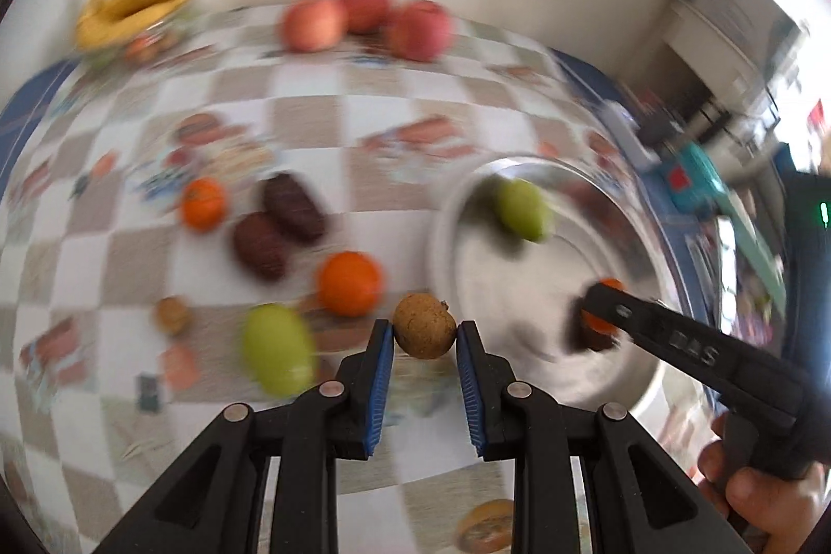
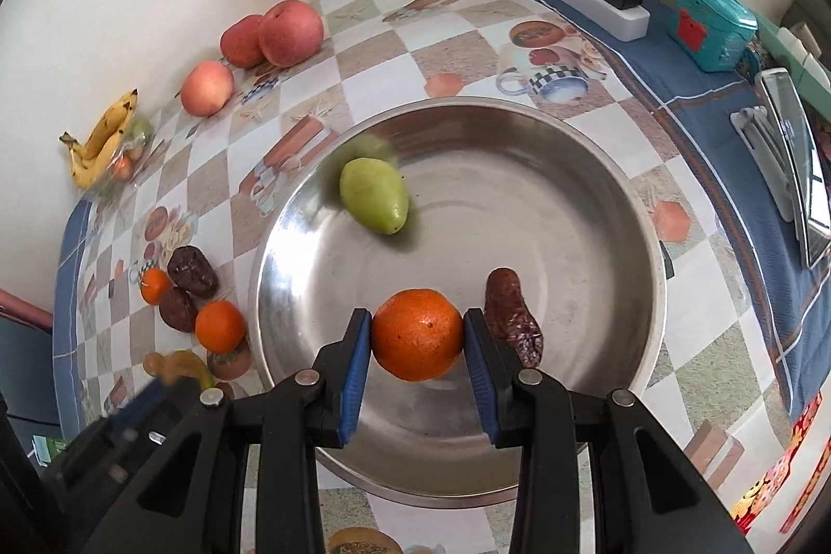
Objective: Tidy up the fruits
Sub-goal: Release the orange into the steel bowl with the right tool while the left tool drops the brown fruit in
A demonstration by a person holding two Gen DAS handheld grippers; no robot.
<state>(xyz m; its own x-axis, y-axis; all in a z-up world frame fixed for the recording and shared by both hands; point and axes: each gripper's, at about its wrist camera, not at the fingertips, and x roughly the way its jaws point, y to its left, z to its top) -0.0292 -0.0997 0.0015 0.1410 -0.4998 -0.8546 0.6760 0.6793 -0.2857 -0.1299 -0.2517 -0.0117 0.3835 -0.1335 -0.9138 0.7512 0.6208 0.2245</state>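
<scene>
The right tool grips one orange over the steel bowl, which holds one green fruit and one dark date. The left tool clasps a small brown round fruit above the table, beside the bowl's rim. Out on the table lie two oranges, two dates, three apples, one banana bunch; the left view is badly blurred.

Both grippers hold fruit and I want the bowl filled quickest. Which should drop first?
Right: its gripper already holds the orange over the bowl; the left gripper carries its small brown fruit beside the rim.
</scene>
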